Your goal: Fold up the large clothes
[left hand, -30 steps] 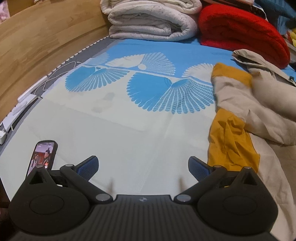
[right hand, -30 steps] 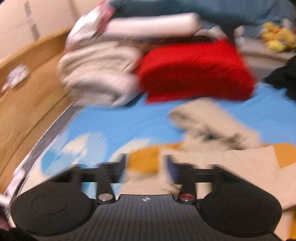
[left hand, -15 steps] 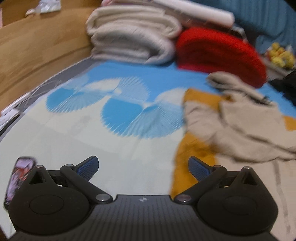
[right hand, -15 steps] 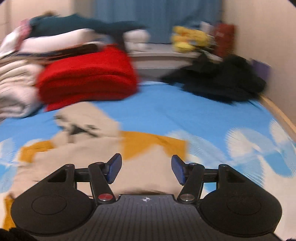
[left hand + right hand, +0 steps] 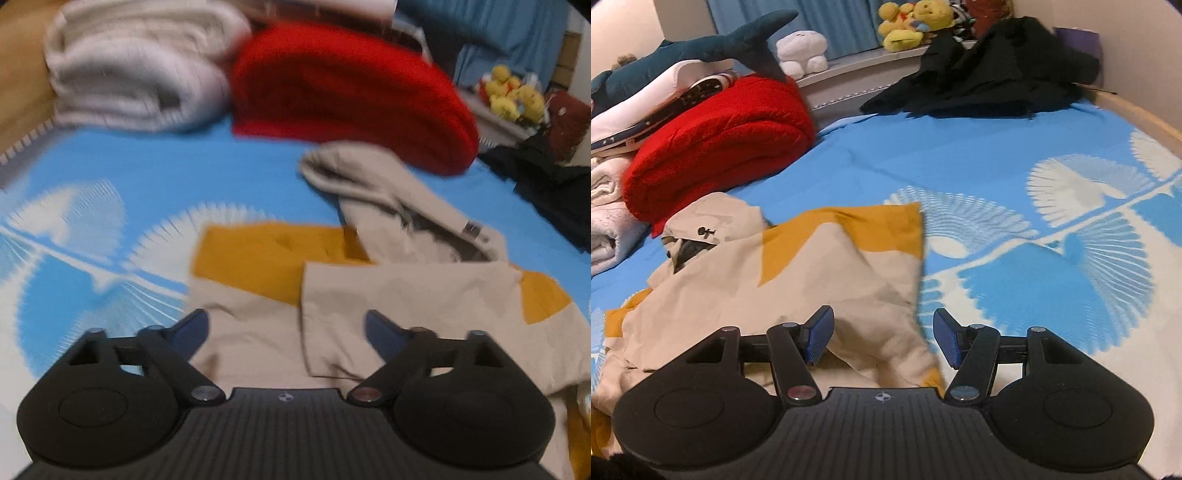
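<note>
I see the beige-and-yellow jacket (image 5: 798, 280) lying crumpled mid-bed; open sheet (image 5: 1015, 184) to its right, red blanket (image 5: 716, 147) past its hood. Left gripper (image 5: 284, 328) jaws wide but closing over the fabric, gripping nothing. Right gripper (image 5: 882, 338) partly open over the jacket's right edge, nothing pinched.

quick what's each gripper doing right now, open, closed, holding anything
Left gripper: jaws wide but closing, over the beige and mustard garment, not pinching it.
Right gripper: jaws open above the garment's edge, holding nothing.
</note>
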